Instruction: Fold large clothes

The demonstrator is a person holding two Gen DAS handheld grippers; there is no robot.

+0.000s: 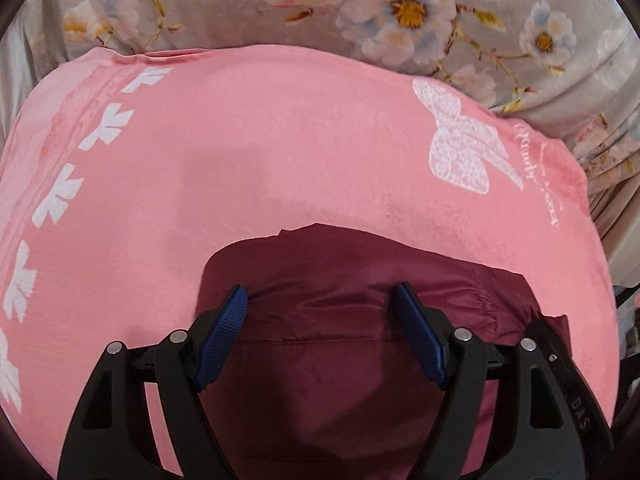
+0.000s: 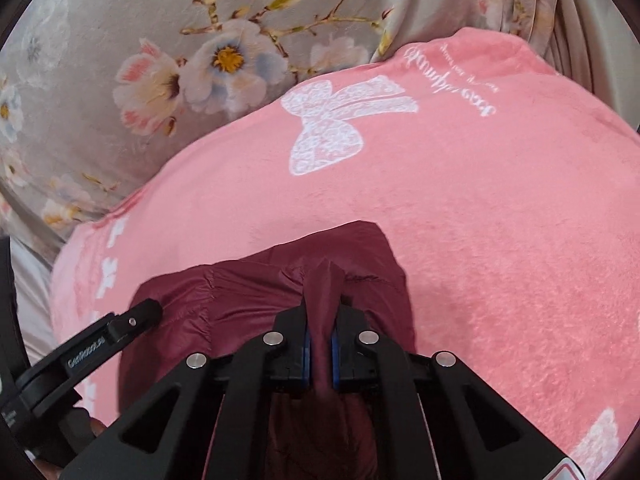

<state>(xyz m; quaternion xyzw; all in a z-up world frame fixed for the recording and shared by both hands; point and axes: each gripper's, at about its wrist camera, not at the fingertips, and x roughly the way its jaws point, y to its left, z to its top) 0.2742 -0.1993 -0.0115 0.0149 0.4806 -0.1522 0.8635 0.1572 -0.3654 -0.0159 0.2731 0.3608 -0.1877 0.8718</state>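
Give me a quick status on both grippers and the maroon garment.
Right gripper shut on maroon garment fold. Left gripper open over it, not gripping. Garment on pink blanket. Nothing in the way.

The maroon garment (image 1: 360, 360) is cut off by the lower edge in both wrist views; its full shape cannot be told. Its fold (image 2: 326, 320) is hidden between the right claw (image 2: 320, 350) pads. The script on the pink blanket (image 1: 280, 152) is too small to be read. The floral bedcover (image 2: 120, 60) is largely covered.
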